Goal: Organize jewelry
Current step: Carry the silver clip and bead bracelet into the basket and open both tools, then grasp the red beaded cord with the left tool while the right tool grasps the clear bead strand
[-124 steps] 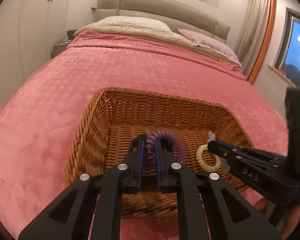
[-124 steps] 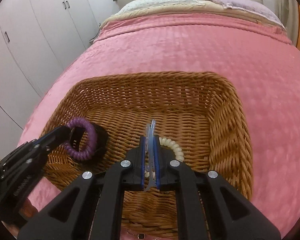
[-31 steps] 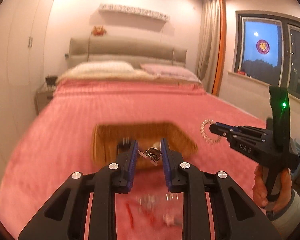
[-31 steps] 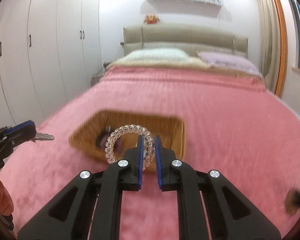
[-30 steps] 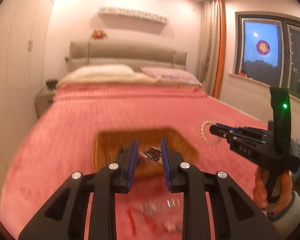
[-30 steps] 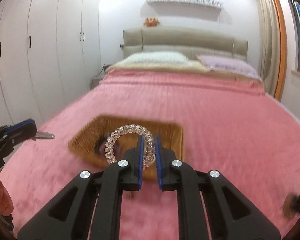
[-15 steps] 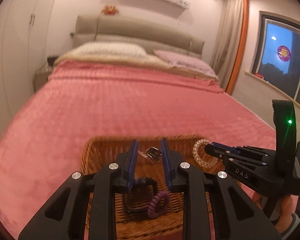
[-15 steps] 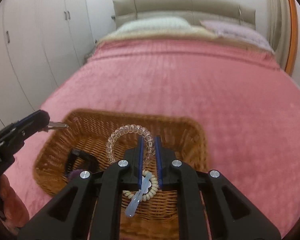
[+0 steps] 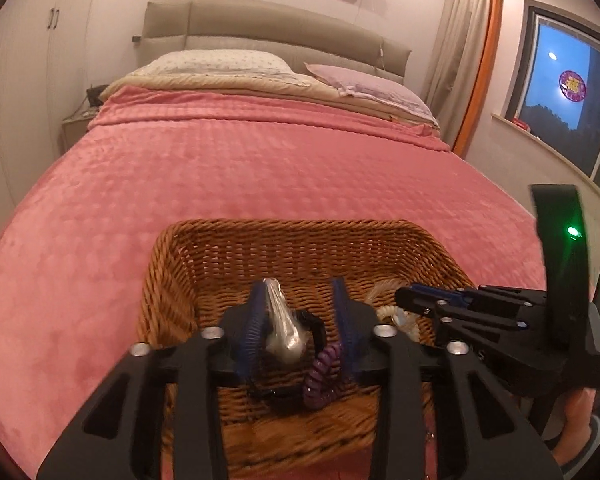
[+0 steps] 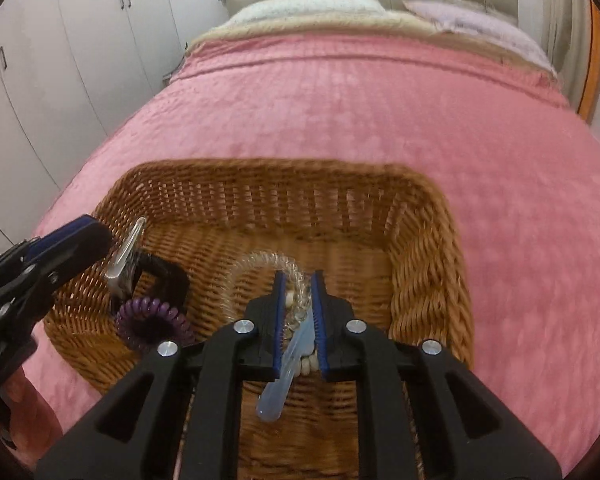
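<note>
A wicker basket (image 9: 300, 240) (image 10: 428, 264) sits on the pink bed. My left gripper (image 9: 298, 294) is open over its left side; a silver clip (image 9: 282, 326) (image 10: 122, 258) hangs against its left finger, dropping into the basket. My right gripper (image 10: 298, 286) is open over the right side, with a clear spiral bracelet (image 10: 260, 262) loose between its fingers. A purple coil tie (image 10: 154, 320) (image 9: 320, 376), a black band (image 10: 166, 270), a cream bead bracelet (image 10: 306, 366) and a pale blue clip (image 10: 288, 372) lie inside.
The pink bedspread (image 9: 260, 168) stretches to pillows (image 9: 220, 62) and a headboard. White wardrobes (image 10: 60, 60) stand on the left, a window (image 9: 560, 96) on the right. A nightstand (image 9: 76, 128) stands by the bed's far left corner.
Both grippers have come down over the basket and opened. The silver clip and the clear bracelet, held half a second ago, are now loose and dropping in.
</note>
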The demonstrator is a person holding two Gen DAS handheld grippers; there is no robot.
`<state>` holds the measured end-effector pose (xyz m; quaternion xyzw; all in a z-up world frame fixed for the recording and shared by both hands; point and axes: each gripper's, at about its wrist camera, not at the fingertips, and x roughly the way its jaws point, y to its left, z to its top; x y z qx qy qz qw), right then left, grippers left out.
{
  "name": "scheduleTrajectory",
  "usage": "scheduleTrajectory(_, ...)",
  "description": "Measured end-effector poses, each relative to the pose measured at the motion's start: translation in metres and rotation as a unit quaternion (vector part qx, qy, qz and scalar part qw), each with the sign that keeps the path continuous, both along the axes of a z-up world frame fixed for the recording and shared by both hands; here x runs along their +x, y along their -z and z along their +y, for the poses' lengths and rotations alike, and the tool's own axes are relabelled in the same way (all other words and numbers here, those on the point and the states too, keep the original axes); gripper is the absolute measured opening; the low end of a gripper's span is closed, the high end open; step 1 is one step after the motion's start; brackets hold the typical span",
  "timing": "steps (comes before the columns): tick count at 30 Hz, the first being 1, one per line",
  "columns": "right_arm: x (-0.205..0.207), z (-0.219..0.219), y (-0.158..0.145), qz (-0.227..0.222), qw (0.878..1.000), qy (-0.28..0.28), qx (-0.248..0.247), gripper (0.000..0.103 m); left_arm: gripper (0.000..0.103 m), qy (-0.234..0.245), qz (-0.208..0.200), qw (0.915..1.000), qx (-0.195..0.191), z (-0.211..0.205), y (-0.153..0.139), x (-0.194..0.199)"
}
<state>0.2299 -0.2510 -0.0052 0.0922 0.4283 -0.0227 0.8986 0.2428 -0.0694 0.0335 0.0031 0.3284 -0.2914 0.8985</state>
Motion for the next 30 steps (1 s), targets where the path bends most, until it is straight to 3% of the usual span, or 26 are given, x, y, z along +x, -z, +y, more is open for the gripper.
scheduleTrajectory(1, -0.002, -0.002, -0.001, 0.003, 1.0, 0.003, 0.005, 0.026, 0.047, 0.002, 0.0, 1.0, 0.0, 0.001, -0.002, -0.003)
scheduleTrajectory(2, -0.004, -0.004, -0.002, 0.004, 1.0, 0.005, 0.011, 0.04, 0.049, 0.005, 0.0, 1.0, -0.002, 0.003, -0.004, -0.007)
scheduleTrajectory(3, -0.01, -0.006, -0.006, -0.003, 1.0, 0.006, 0.02, 0.047, 0.049, 0.006, -0.004, 1.0, -0.004, 0.006, -0.008, -0.011)
scheduleTrajectory(7, -0.047, -0.004, -0.038, -0.048, 0.998, -0.001, 0.03, 0.047, 0.049, 0.011, -0.03, 0.9994, -0.016, 0.023, -0.037, -0.047)
scheduleTrajectory(12, -0.113, 0.016, -0.09, -0.116, 0.993, -0.004, -0.012, 0.047, 0.049, 0.017, -0.082, 0.9958, -0.036, 0.052, -0.075, -0.117)
scheduleTrajectory(18, -0.175, 0.053, -0.128, -0.169, 0.984, -0.029, -0.052, 0.047, 0.049, 0.007, -0.094, 0.9946, -0.045, 0.074, -0.087, -0.178)
scheduleTrajectory(22, -0.2, 0.064, -0.112, -0.17, 0.982, -0.042, -0.065, 0.047, 0.049, -0.011, -0.067, 0.9964, -0.051, 0.089, -0.066, -0.203)
scheduleTrajectory(28, -0.199, 0.063, -0.043, -0.088, 0.994, -0.057, -0.042, 0.047, 0.047, -0.03, 0.028, 0.9977, -0.053, 0.095, 0.017, -0.209)
scheduleTrajectory(30, -0.193, 0.065, -0.019, -0.059, 0.995, -0.072, -0.033, 0.039, 0.046, -0.033, 0.047, 0.9975, -0.041, 0.09, 0.033, -0.203)
